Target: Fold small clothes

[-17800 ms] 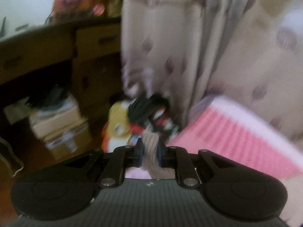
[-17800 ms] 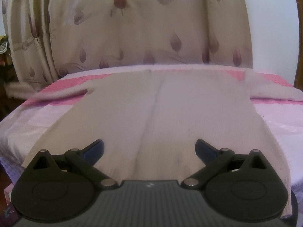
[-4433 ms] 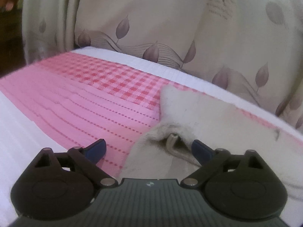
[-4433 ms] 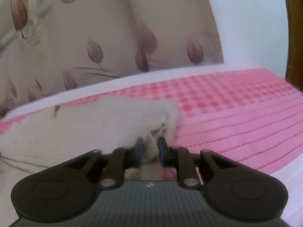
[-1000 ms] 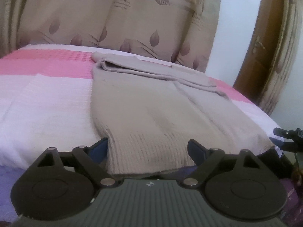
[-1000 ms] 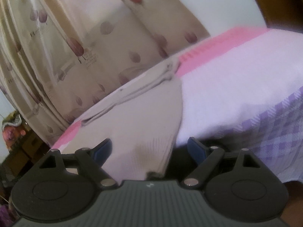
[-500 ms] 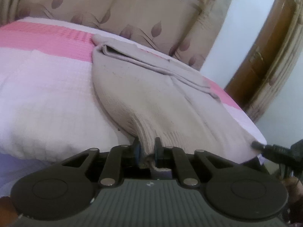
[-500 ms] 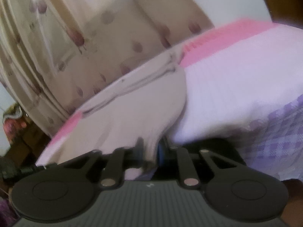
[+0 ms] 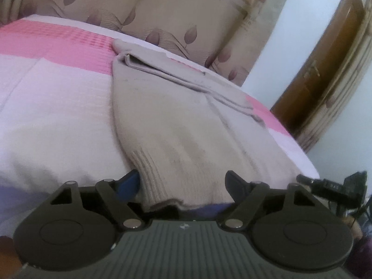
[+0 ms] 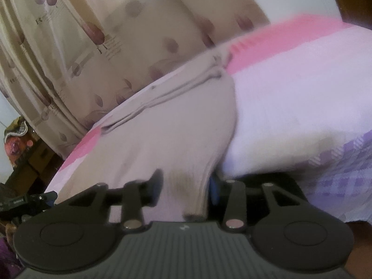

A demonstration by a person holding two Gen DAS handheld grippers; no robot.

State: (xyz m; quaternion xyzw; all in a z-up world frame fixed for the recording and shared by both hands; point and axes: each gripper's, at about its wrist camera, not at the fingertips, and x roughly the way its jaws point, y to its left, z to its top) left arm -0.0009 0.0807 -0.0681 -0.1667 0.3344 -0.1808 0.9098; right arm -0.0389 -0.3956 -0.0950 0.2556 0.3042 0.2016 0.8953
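A beige knit sweater (image 9: 176, 125) lies flat on the bed, both sleeves folded across its top, its ribbed hem hanging at the near edge. My left gripper (image 9: 183, 181) is open, its fingers standing either side of the hem's left corner without pinching it. In the right wrist view the sweater (image 10: 162, 134) reaches down to my right gripper (image 10: 186, 186), whose jaws stand partly apart with the hem's right corner loose between them. The right gripper also shows at the far right of the left wrist view (image 9: 330, 186).
The bed (image 9: 51, 121) has a pink and white cover, with a purple checked sheet (image 10: 337, 169) hanging at its side. Beige leaf-print curtains (image 9: 181, 7) hang behind it. A brown wooden door (image 9: 320, 69) stands at the right. Cluttered furniture (image 10: 16, 148) stands at the bed's left.
Half a second ago both grippers were shut on the hem corners. Both have now opened and let the hem go. The sweater lies slightly smoother near the edge.
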